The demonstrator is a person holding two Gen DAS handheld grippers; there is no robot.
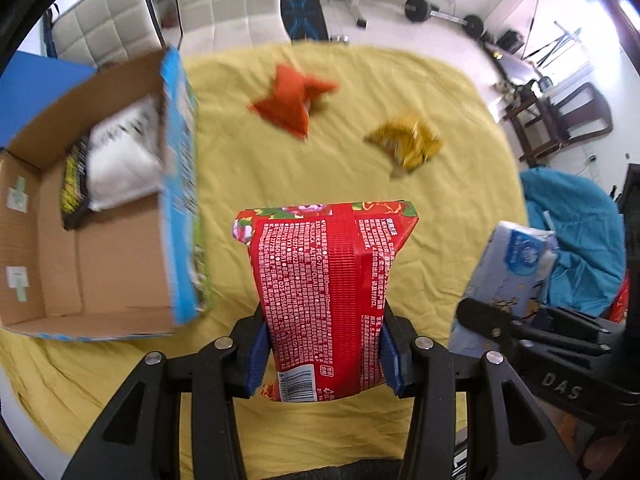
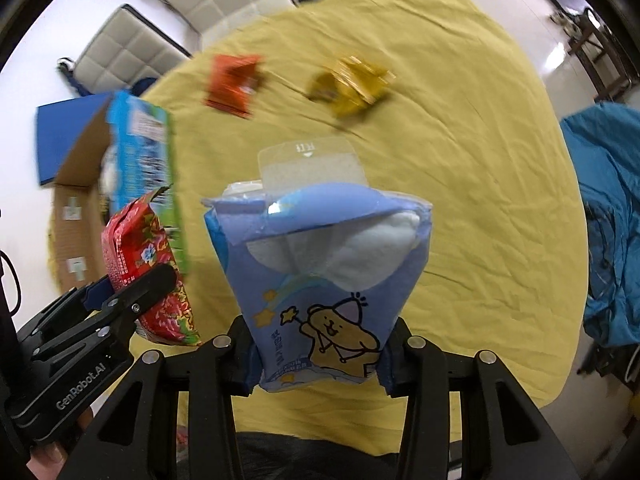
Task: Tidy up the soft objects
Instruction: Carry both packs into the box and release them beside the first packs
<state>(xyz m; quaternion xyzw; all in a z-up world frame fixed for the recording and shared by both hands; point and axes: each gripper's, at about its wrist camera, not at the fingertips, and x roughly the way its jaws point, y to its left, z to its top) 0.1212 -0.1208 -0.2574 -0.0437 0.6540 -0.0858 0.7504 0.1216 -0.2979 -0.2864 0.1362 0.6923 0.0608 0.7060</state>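
Red floral wrapping fills the left hand-held gripper (image 1: 322, 354), whose jaws squeeze a red tissue pack (image 1: 326, 280) held above the yellow cloth (image 1: 340, 168) on the bench. Beside it, the right hand-held gripper (image 2: 318, 354) clamps a blue tissue pack (image 2: 320, 280) with a cartoon bear. An open cardboard box (image 1: 100, 272) sits to the left with a white pack (image 1: 120, 168) inside. Farther off on the cloth lie an orange packet (image 1: 294, 98) and a gold packet (image 1: 406, 142), well apart.

White "DAS" lettering marks the black plastic right gripper (image 1: 560, 390). "GenRobot.AI" is printed in white along the black plastic left gripper (image 2: 82, 386). Small print on the red plastic tissue pack (image 1: 328, 292) held between its fingers is unreadable.
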